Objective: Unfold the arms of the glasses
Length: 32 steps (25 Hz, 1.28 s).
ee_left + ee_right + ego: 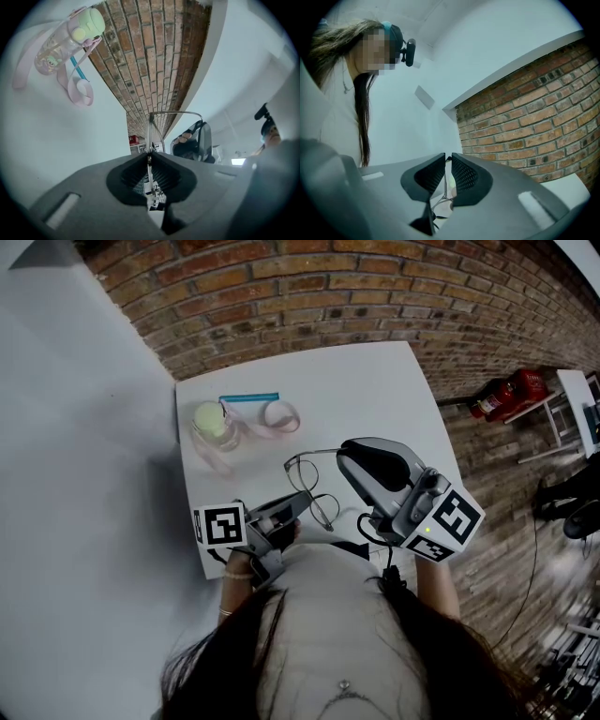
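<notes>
Glasses | left hand-held gripper clamped on them | right hand-held gripper likewise | bottle well apart

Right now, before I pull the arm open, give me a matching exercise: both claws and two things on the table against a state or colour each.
Column one:
1. left claw
2. right claw
3. bottle lid
4. strap

Column two:
A. pink
B. shut on the lens rim of the glasses
C. pale green
D. shut on one thin arm of the glasses

Pairs: 1-B, 2-D, 3-C, 4-A.
</notes>
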{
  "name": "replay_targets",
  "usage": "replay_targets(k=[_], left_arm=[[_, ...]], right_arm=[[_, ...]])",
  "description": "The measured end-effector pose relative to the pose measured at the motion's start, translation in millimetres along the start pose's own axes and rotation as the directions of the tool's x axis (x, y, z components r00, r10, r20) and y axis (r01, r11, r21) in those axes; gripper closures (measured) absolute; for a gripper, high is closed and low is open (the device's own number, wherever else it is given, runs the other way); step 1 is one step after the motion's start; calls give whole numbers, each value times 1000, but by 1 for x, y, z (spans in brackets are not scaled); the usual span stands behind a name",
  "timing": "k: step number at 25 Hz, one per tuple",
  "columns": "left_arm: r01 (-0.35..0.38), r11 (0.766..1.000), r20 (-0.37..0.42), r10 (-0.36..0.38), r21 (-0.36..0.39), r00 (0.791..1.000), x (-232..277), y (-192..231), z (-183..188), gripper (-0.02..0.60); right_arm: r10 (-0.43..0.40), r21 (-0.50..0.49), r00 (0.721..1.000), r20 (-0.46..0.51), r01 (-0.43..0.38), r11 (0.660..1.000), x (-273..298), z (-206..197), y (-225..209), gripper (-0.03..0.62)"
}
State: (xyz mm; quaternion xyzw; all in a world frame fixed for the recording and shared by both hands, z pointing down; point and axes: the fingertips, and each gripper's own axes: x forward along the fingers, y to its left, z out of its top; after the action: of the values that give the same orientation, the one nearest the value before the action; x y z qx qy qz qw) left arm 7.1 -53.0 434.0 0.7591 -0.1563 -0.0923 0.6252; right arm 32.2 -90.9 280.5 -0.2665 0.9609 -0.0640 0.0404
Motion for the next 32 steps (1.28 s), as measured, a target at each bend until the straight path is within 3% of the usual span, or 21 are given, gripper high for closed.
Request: replay_targets(k=[3,10,21,32], left_arm=[[45,997,28,-44,-59,999,1,-8,2,558],[53,997,57,-49,-64,997,-1,-8,5,558],[56,998,125,-51,-41,991,-6,-10,17,558],[14,1000,160,-15,7,987,-9,-14,23,558]], right_arm=[[10,2,1000,0,-10,1000,1,1,2,531],[10,-1,1000,4,-10,1000,0,1,3,531],[-5,0,1000,-23,5,1000,1,-9,2,542],[39,18,995,-89,-38,999,15,-33,14,553]])
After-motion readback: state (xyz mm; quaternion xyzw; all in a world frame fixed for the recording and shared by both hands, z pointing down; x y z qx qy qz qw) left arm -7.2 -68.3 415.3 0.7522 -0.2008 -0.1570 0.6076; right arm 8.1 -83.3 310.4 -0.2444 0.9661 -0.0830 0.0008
